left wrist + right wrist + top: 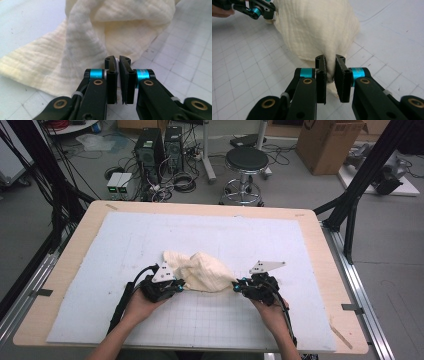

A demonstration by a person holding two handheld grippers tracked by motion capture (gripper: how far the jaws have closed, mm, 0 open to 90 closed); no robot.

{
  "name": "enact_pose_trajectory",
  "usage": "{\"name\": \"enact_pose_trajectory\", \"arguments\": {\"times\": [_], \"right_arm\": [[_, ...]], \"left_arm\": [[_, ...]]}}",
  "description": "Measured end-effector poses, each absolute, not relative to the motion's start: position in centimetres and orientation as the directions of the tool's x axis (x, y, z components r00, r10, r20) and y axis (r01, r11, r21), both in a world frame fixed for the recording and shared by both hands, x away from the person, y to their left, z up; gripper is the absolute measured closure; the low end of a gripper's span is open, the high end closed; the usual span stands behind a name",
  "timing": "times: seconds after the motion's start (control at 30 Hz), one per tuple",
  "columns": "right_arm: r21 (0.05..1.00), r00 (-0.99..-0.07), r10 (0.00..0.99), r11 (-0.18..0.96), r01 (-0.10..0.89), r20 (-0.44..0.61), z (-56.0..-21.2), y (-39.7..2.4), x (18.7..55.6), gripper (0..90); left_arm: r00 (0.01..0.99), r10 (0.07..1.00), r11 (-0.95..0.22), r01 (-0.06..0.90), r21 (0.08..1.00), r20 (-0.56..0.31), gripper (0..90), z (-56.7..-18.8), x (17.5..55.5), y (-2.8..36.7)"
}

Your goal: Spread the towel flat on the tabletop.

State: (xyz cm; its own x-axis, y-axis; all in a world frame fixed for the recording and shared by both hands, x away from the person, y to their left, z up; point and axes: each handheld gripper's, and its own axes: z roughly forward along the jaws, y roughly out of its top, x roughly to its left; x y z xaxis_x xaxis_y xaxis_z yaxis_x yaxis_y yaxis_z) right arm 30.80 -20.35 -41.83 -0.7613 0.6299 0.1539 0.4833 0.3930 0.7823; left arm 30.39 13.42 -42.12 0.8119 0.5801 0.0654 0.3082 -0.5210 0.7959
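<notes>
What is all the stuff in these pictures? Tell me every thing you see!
cloth: 1, cream, bunched up on the mat between the claws
mat: 1, white with a grid, covers the table
table: 1, light wood, under the mat
stool: 1, black seat, on the floor behind the table
computers: 2, black, on the floor at the back
box: 1, brown cardboard, on the floor back right
cables: many, black, on the floor by the computers
left claw: 1, black with blue rings, shut on the cloth's edge
right claw: 1, black with blue rings, shut on a fold of the cloth
hands: 2, each holds one claw at the near edge
</notes>
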Motion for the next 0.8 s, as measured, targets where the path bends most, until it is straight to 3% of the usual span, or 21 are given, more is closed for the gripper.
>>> {"name": "enact_pose_trajectory", "arguments": {"times": [0.37, 0.8], "right_arm": [[0.814, -0.789, 0.6, 0.388, 0.432, 0.133, -40.6, -20.0, 29.3, 81.1], [0.794, -0.901, 0.426, 0.516, 0.322, 0.088, -40.1, -16.0, 23.4, 81.5]], "left_arm": [[0.815, 0.575, -0.499, 0.278, 0.821, 0.073, 85.5, -40.0, 28.5, 16.1], [0.812, 0.574, -0.503, 0.243, 0.829, 0.11, 86.2, -40.1, 20.6, 21.8]]}}
